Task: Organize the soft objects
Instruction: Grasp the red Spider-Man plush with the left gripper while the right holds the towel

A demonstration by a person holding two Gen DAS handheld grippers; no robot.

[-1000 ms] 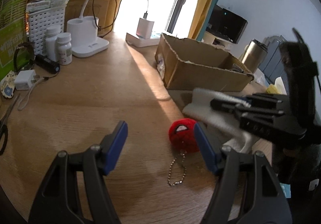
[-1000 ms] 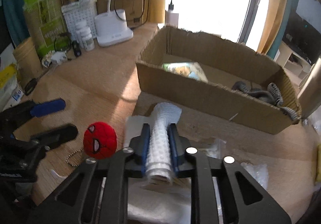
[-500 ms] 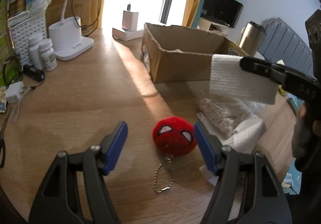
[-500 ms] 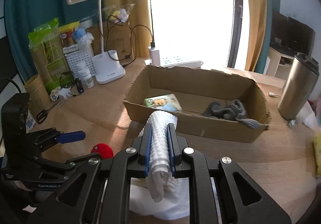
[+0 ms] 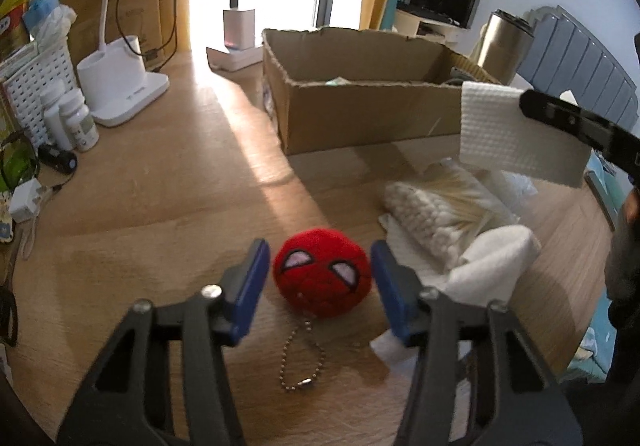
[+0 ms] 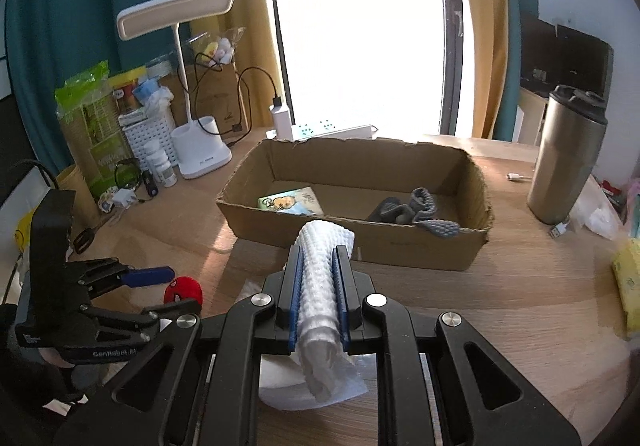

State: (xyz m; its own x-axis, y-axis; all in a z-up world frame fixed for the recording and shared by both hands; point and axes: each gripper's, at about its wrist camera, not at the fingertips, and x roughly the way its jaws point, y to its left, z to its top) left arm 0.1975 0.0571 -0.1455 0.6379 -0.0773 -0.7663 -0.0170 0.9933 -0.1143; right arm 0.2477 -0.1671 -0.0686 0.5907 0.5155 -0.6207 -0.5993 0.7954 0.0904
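Note:
A red plush ball with a spider face (image 5: 321, 275) lies on the wooden table with its bead chain (image 5: 302, 360) toward me. My left gripper (image 5: 318, 282) is open, its blue pads on either side of the ball, not touching it. My right gripper (image 6: 319, 276) is shut on a white waffle cloth (image 6: 322, 286) and holds it in the air before the cardboard box (image 6: 420, 246); the cloth also shows in the left wrist view (image 5: 516, 134). The box holds grey socks (image 6: 416, 210) and a small packet (image 6: 292, 201).
A bag of cotton swabs (image 5: 432, 206) and white cloths (image 5: 492, 266) lie right of the ball. A steel tumbler (image 6: 568, 158) stands right of the box. A white desk lamp (image 6: 200, 150), pill bottles (image 5: 72, 122) and a charger (image 5: 238, 26) stand at the back.
My left gripper has moved forward so its pads now flank the red ball, and has narrowed. My right gripper has lifted the white cloth off the pile and carried it up toward the box.

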